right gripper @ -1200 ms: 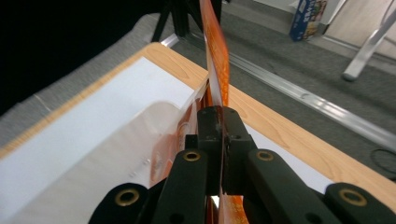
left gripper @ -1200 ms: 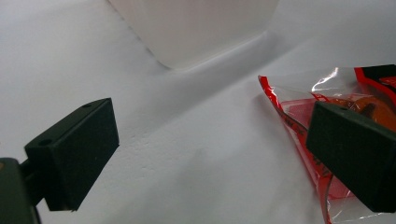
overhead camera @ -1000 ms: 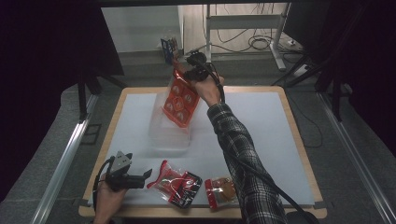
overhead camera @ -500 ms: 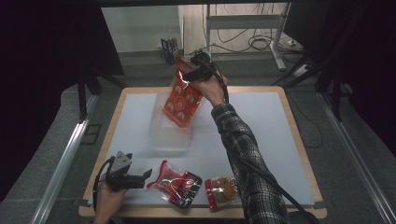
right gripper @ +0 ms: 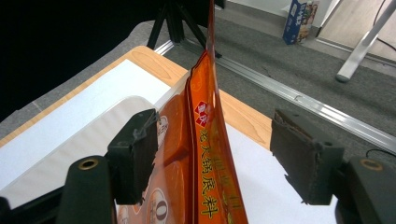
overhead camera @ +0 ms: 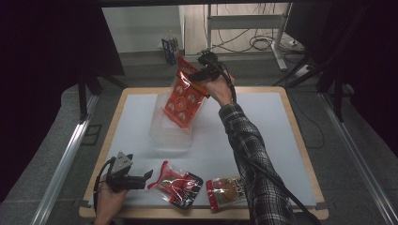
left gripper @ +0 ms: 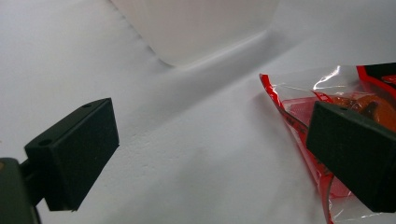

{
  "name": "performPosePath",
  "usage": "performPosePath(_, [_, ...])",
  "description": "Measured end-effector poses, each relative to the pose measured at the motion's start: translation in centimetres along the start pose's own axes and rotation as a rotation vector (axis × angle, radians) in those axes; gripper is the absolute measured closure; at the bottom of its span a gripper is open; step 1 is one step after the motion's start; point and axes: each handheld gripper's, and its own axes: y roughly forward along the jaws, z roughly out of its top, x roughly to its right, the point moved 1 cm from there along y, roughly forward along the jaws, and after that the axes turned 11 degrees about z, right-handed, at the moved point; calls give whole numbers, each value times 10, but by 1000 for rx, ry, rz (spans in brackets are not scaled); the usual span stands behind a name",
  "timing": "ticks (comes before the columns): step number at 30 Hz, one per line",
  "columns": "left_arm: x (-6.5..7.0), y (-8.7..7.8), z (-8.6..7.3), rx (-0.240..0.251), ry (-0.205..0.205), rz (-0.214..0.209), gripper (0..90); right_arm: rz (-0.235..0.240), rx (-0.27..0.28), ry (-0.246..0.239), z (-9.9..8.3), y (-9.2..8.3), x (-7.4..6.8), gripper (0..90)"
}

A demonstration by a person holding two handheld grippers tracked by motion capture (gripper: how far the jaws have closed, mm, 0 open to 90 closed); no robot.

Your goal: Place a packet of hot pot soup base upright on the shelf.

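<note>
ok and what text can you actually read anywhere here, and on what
"火锅底料": yellow characters running down the orange packet, right gripper view; the character above them is unclear.
Red diamond logo on that packet: white characters, too small to read.
Blue box on the floor: print too small.
Red packet and biscuit packet at the near table edge: print blurred, unreadable.

The right hand-held gripper (right gripper: 215,158) has two black blocky jaws with frayed pad edges and brass-ringed screw holes behind them. A dark plaid sleeve (overhead camera: 251,154) covers that arm. The left hand-held gripper (overhead camera: 149,175) carries a grey three-cornered plate (overhead camera: 123,161) on top and black jaws.
</note>
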Motion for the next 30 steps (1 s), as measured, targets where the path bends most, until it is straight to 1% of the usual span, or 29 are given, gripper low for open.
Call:
performPosePath(4, [0,0,0,0,0,1,26,2,-8,-17,-1,-5,1,289])
performPosePath(6, [0,0,0,0,-1,1,26,3,-6,-33,-2,-12,2,275])
performPosePath(8, [0,0,0,0,-4,1,26,10,2,-34,-3,-18,5,265])
performPosePath(10, [0,0,0,0,-5,1,26,13,5,-33,-4,-20,6,260])
performPosePath(12, [0,0,0,0,-6,1,26,19,10,-31,-8,-29,9,247])
performPosePath(14, [0,0,0,-1,-6,2,26,20,12,-27,-9,-31,9,242])
performPosePath(15, [0,0,0,-2,-6,2,26,32,15,-28,-13,-36,10,227])
performPosePath(19, [0,0,0,-5,-4,3,26,47,28,-32,-20,-44,10,193])
performPosePath(25, [0,1,0,-10,-2,3,26,59,30,-43,-28,-53,8,148])
performPosePath(27, [1,1,0,-11,-2,3,26,69,30,-60,-31,-58,4,123])
performPosePath(30, [1,1,0,-12,-3,4,26,73,27,-70,-34,-61,1,106])
